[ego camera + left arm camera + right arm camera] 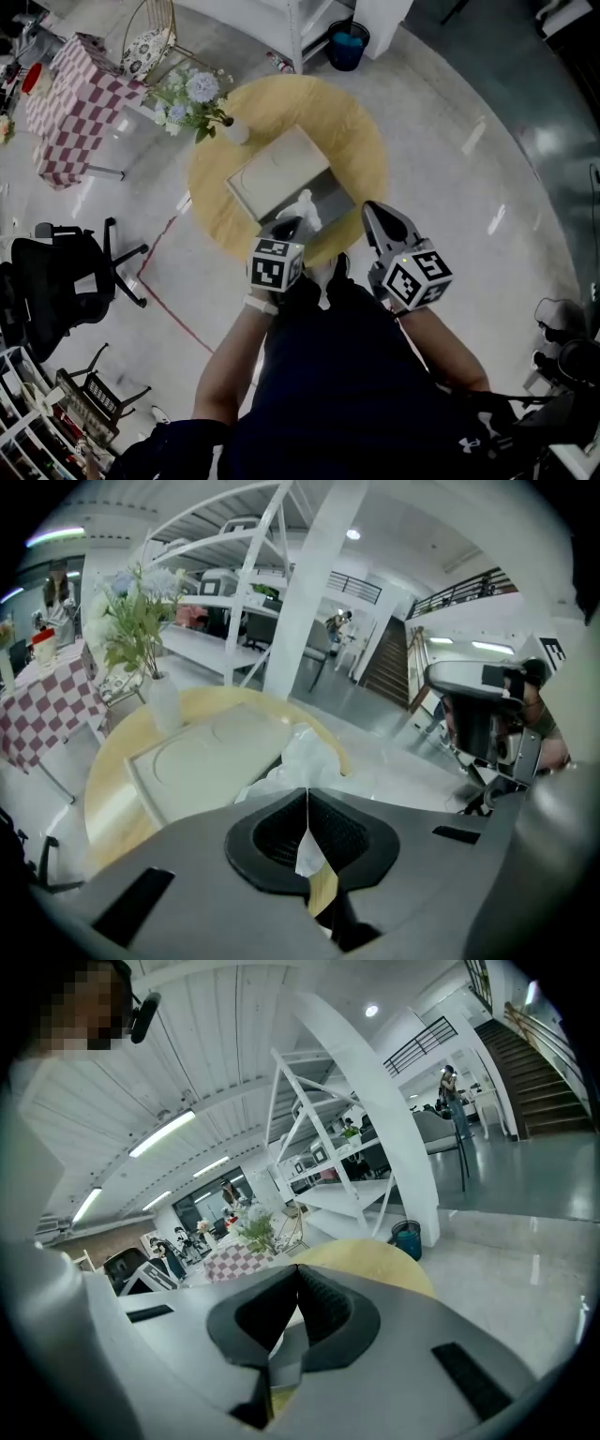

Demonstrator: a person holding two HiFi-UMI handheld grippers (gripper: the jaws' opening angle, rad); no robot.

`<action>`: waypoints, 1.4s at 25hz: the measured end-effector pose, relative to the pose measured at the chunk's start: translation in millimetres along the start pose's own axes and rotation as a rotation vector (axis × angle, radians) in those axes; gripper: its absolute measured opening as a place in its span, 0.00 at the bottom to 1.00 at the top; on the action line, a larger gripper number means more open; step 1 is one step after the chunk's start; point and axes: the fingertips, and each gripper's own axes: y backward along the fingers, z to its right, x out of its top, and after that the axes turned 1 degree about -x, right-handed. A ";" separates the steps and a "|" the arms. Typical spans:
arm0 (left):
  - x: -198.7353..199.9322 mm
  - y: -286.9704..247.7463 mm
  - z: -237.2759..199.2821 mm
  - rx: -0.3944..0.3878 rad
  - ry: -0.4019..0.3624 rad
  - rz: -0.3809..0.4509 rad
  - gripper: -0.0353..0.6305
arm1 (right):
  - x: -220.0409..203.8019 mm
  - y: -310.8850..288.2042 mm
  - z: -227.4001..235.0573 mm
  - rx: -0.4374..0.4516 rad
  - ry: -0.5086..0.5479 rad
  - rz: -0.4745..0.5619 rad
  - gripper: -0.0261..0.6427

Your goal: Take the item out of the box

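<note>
Round yellow table (361, 141) lies ahead of both grippers. The open box (330, 190) sits on it just ahead of the left gripper (286, 228), with its white lid (277, 173) alongside. The white plastic-wrapped item (306, 206) is in the box, directly at the left gripper's tips. Left jaws are closed tip to tip; whether they pinch plastic is unclear. The right gripper (375, 220) is beside the box, jaws closed, empty.

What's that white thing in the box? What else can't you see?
- The white wrapped item: too small in the head view; the left gripper view shows only crumpled wrapping, so what it is remains unclear.
- Inside the box: the left gripper covers it in its own view.
- Right gripper view: the right gripper hides the box; only the yellow table shows.
</note>
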 end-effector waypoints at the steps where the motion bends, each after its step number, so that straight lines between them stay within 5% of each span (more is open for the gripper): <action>1: 4.0 5.5 1.5 -0.001 -0.004 0.020 0.09 | 0.9 -0.3 -1.9 0.004 0.005 0.001 0.06; 18: 107.3 108.5 15.8 0.025 -0.042 0.376 0.09 | 70.4 -8.9 -39.9 0.080 0.107 0.141 0.06; 24: 148.6 152.0 23.4 0.011 -0.062 0.558 0.09 | 120.1 -0.9 -67.9 0.098 0.251 0.243 0.06; 35: 191.4 200.4 27.9 0.048 -0.098 0.699 0.09 | 175.2 12.3 -102.8 0.154 0.396 0.362 0.06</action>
